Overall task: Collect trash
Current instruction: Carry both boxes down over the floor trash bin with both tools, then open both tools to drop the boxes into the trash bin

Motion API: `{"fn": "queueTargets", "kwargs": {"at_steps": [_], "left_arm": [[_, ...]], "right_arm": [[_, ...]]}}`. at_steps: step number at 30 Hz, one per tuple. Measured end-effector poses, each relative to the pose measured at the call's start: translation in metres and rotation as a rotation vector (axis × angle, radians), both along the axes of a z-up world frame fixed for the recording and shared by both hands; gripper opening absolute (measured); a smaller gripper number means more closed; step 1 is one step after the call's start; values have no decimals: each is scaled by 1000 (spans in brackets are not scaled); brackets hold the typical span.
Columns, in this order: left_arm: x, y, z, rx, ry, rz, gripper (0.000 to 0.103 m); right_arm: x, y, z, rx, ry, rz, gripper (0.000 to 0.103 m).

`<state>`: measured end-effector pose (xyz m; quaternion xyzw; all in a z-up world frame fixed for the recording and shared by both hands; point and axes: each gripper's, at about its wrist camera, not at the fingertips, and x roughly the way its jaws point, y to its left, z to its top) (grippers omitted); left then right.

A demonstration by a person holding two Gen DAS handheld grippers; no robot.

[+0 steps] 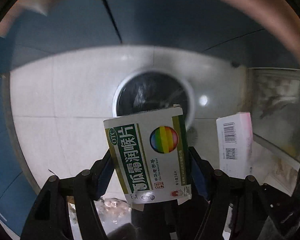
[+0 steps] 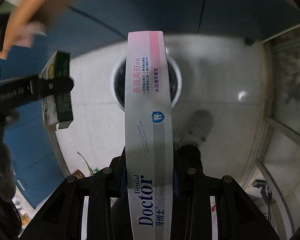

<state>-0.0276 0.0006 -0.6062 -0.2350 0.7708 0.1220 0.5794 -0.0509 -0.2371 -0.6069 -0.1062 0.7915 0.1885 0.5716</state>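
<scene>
Two boxes are up in the air over a white tiled floor (image 1: 70,104), with blue cabinet fronts (image 1: 66,20) behind and a glass shower-type enclosure (image 1: 280,104) off to one side. Next biggest thing is the round trash bin (image 1: 154,96) with a white rim and dark liner, sitting on the tiles pretty much dead ahead of both cameras. Then the trash itself: the right gripper (image 2: 150,172) is clamped around the lower end of a long Dental Doctor toothpaste box (image 2: 148,108), which sticks out forward so its far end sits visually right over the bin mouth. The left gripper (image 1: 150,170) is squeezed onto a smaller green and white lozenge box (image 1: 148,156) with a rainbow circle on it, held by its sides, top edge overlapping the near rim of the bin in that view. From the right camera you can see the lozenge box hanging off to the left, well apart from the toothpaste box, so no clash. My take: this looks like the carry-to-bin stage, drop not done yet. To do it well I'd bring each box properly above the opening before letting go. The long toothpaste box is the fussy one; tip it nose-down so it slides in instead of bridging the rim and flopping onto the floor.
</scene>
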Motion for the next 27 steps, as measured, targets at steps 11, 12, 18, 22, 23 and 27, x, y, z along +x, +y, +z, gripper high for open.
{"fn": "queueTargets", "kwargs": {"at_steps": [11, 12, 18, 22, 23, 27], "left_arm": [[-13, 14, -124, 24, 24, 53, 103], [-19, 13, -122, 44, 23, 56, 103], [-48, 7, -94, 148, 9, 55, 103], [-56, 6, -64, 210, -23, 43, 103], [-58, 8, -55, 219, -32, 44, 103], [-62, 0, -22, 224, -73, 47, 103]], "right_arm": [[11, 17, -173, -54, 110, 6, 73], [12, 17, -173, -58, 93, 5, 77], [25, 15, -145, -129, -81, 15, 103], [27, 14, -113, -147, -174, 25, 103], [30, 14, -110, -147, -185, 21, 103], [34, 11, -78, -142, -225, -4, 103]]}}
